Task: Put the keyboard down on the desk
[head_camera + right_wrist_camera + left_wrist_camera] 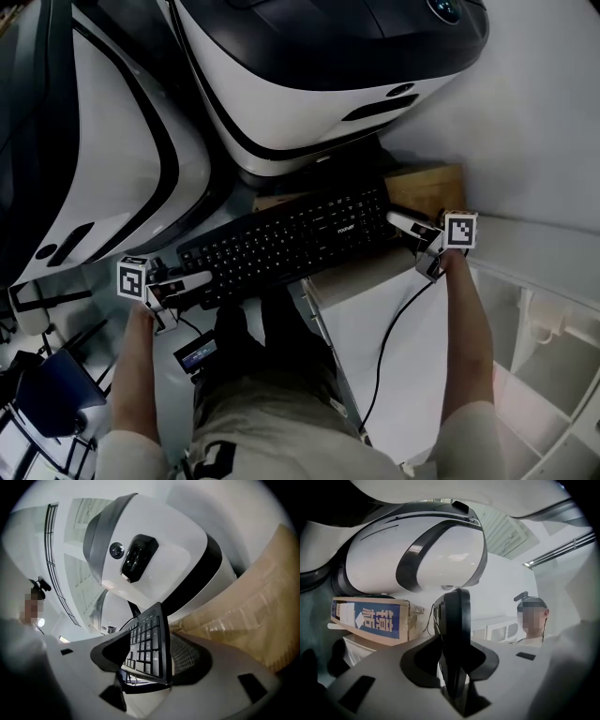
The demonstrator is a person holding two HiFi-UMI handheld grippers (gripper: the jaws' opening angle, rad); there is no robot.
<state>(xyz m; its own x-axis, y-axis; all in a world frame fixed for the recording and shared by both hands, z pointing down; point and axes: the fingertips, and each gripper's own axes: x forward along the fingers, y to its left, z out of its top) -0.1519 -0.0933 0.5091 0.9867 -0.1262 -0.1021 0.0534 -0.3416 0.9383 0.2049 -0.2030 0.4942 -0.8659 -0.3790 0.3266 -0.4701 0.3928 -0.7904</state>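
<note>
One black rectangular plastic keyboard [286,242], two claws: left claw [200,284] clamps one end; right claw [405,236] is closing around the other.

Up top, a big glossy white rounded machine housing with black trim [309,84], plain white wall [544,122] to its right. Below the housing, a brown cardboard box with a blue label [370,620]. Overhead, one bright ceiling strip light [560,551].
</note>
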